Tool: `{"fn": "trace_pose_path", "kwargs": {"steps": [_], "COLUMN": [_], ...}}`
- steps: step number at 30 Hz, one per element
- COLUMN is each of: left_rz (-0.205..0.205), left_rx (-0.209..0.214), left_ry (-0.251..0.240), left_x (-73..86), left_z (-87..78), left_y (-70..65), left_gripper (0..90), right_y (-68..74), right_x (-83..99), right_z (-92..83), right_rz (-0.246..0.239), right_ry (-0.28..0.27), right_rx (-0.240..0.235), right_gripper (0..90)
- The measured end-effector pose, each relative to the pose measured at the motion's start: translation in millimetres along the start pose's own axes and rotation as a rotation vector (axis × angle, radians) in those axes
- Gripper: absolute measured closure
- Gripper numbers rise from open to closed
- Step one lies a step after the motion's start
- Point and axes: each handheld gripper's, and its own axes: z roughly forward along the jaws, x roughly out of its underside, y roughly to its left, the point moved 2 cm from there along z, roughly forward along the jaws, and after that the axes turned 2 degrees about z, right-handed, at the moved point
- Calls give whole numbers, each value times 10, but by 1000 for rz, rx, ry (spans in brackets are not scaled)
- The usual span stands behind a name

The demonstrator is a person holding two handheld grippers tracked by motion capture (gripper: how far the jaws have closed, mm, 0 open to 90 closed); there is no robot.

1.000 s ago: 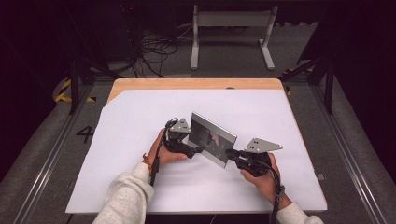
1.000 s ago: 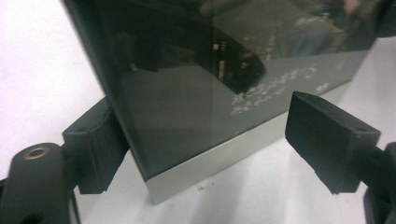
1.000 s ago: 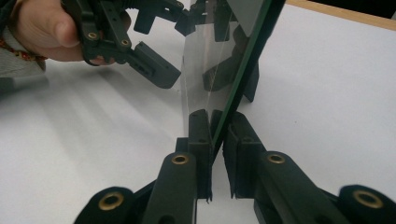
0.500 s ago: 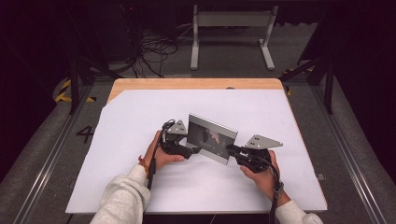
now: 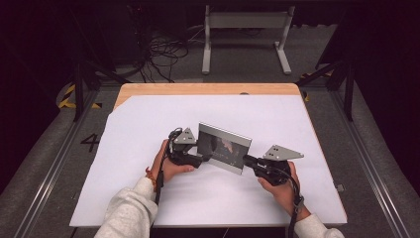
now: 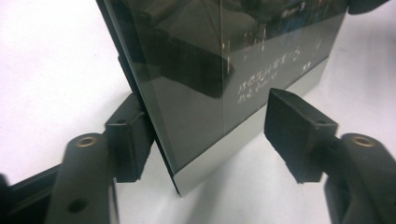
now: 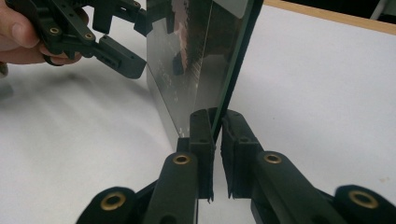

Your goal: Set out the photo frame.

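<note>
A thin glossy dark panel (image 5: 224, 148) with a silver border stands on its long edge on the white table sheet (image 5: 148, 124). My right gripper (image 5: 246, 161) is shut on the panel's right end; in the right gripper view its jaws (image 7: 217, 130) pinch the thin edge of the panel (image 7: 196, 56). My left gripper (image 5: 202, 157) straddles the left end. In the left gripper view the panel (image 6: 224, 70) stands between the jaws (image 6: 215, 140). The left pad sits close to its back and the right pad stands apart from its front. These jaws have just been closing. The left gripper (image 7: 130, 35) also shows in the right gripper view.
The white sheet covers a wooden tabletop (image 5: 208, 89) whose far edge is bare. Beyond the table a grey metal stand (image 5: 245, 29) and loose cables (image 5: 163, 54) lie on the dark floor. Rails run along both sides of the table.
The left gripper's jaws have narrowed around the panel's left end, and the left hand has shifted slightly. The right gripper and the panel stay where they were.
</note>
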Motion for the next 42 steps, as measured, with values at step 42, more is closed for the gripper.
{"fn": "trace_pose_path", "kwargs": {"steps": [42], "left_rz": [-14], "left_rx": [-64], "left_ry": [48], "left_x": [172], "left_z": [-227], "left_y": [-163], "left_gripper": [663], "right_y": [-18], "right_x": [-47], "right_z": [117], "right_rz": [-8], "right_ry": [-14], "right_rx": [36], "right_gripper": [793]}}
